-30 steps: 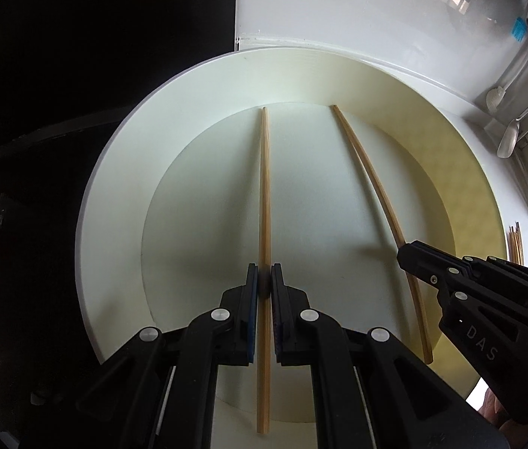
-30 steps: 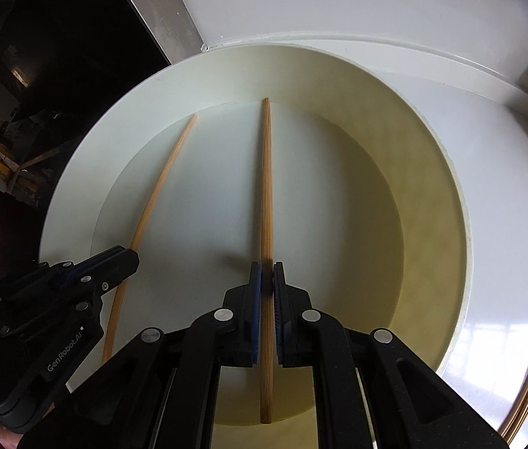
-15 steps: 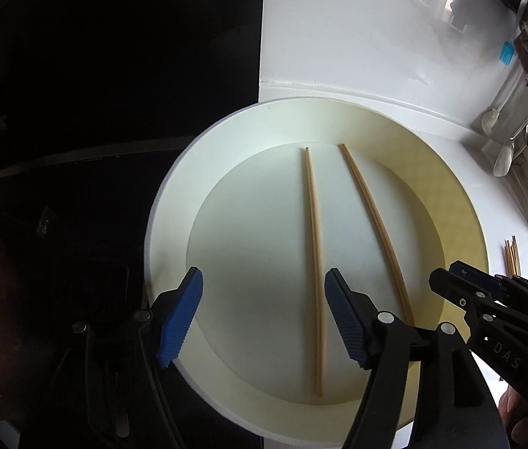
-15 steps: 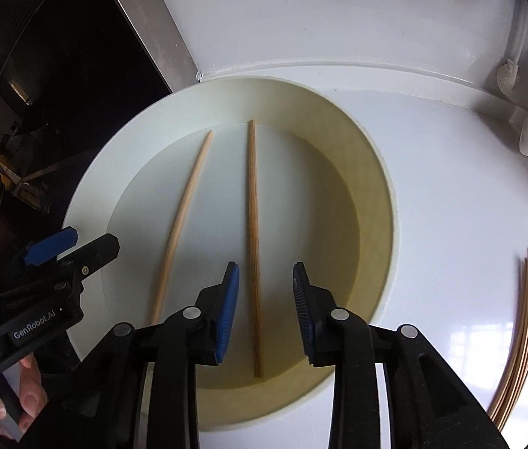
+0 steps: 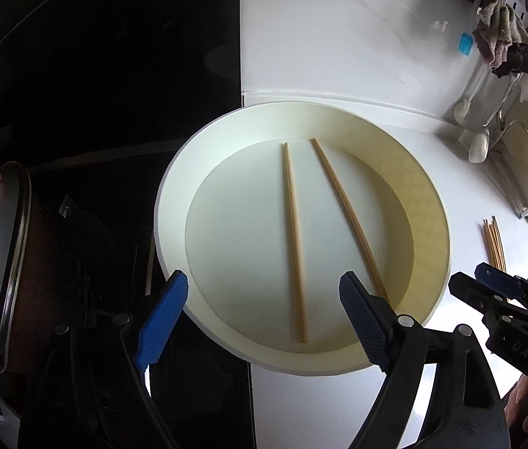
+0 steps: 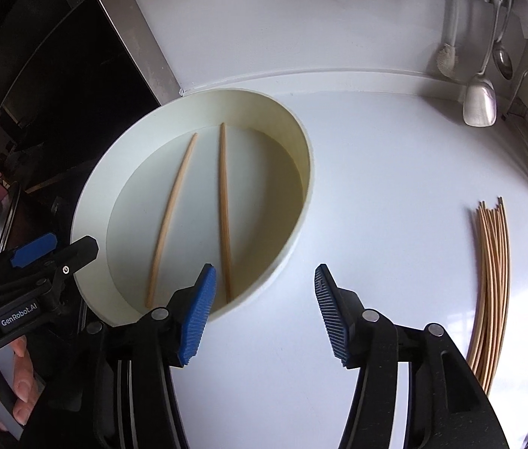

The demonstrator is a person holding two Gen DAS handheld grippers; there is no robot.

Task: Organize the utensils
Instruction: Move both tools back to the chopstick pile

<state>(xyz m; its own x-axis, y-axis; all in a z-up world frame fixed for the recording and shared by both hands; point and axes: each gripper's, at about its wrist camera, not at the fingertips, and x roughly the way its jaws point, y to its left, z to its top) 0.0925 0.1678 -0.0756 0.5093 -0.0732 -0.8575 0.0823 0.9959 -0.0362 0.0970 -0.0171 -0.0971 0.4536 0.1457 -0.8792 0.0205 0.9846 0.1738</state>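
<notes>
Both the left gripper [image 5: 264, 318] and right gripper [image 6: 264, 312] are held spread, grasping nothing. Two chopsticks [image 5: 294, 239] are seen ahead of the left fingers, lying released in the round tray [image 5: 170, 202]; a chopstick bundle [image 6: 490, 273] lies right of the right fingers

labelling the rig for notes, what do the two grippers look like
Both are black plastic with silver pivot screws and ribbed blue pads: left gripper, right gripper. In the right view the left body reads "GenRobot.AI"; in the left view the right body reads "DAS". Bare fingers hold the left handle.
</notes>
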